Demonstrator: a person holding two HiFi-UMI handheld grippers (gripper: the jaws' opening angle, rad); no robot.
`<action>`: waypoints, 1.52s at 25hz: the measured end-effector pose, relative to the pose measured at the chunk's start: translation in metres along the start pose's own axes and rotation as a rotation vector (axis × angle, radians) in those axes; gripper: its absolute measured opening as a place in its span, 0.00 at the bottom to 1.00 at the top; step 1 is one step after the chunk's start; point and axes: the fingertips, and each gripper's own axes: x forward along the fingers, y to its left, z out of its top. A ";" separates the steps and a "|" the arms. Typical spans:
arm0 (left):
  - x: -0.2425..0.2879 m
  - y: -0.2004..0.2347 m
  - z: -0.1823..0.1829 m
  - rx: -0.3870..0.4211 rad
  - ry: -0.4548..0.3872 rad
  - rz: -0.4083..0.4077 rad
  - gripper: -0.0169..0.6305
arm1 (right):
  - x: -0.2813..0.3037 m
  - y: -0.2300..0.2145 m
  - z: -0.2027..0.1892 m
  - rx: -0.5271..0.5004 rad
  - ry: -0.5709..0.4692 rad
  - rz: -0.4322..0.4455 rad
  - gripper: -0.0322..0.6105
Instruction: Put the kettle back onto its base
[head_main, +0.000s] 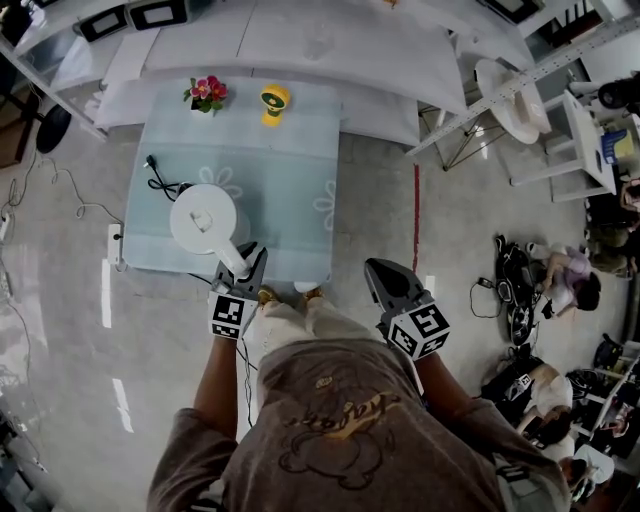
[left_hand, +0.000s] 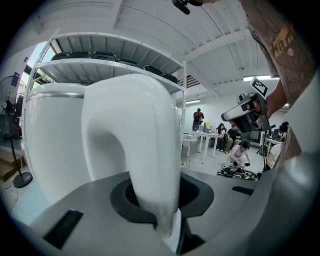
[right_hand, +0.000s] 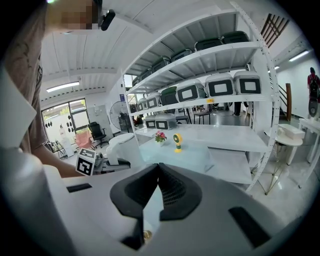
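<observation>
A white kettle (head_main: 203, 220) stands over the near left part of the table (head_main: 290, 190), which has a pale blue cloth. My left gripper (head_main: 243, 260) is shut on the kettle's handle (left_hand: 145, 150), and the white handle fills the gap between the jaws in the left gripper view. The kettle's body (left_hand: 50, 145) is just beyond. I see no base; the kettle hides whatever lies beneath it. A black cord (head_main: 160, 184) runs in under the kettle's left side. My right gripper (head_main: 384, 274) hangs over the floor off the table's near right corner, jaws shut on nothing (right_hand: 159, 167).
A small pot of pink flowers (head_main: 207, 93) and a yellow desk fan (head_main: 274, 103) stand at the table's far edge. White shelving (head_main: 300, 45) lies behind the table. A round white side table (head_main: 510, 100) is at the right. People sit on the floor at right (head_main: 565, 275).
</observation>
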 end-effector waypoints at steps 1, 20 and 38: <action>-0.001 0.000 -0.003 -0.007 0.011 0.004 0.15 | 0.000 0.001 0.000 0.000 -0.002 0.003 0.05; -0.103 0.016 0.051 -0.200 -0.002 0.203 0.38 | 0.051 0.037 0.039 -0.058 -0.087 0.222 0.05; -0.192 0.021 0.174 -0.183 -0.233 0.429 0.38 | 0.040 0.058 0.129 -0.126 -0.283 0.309 0.05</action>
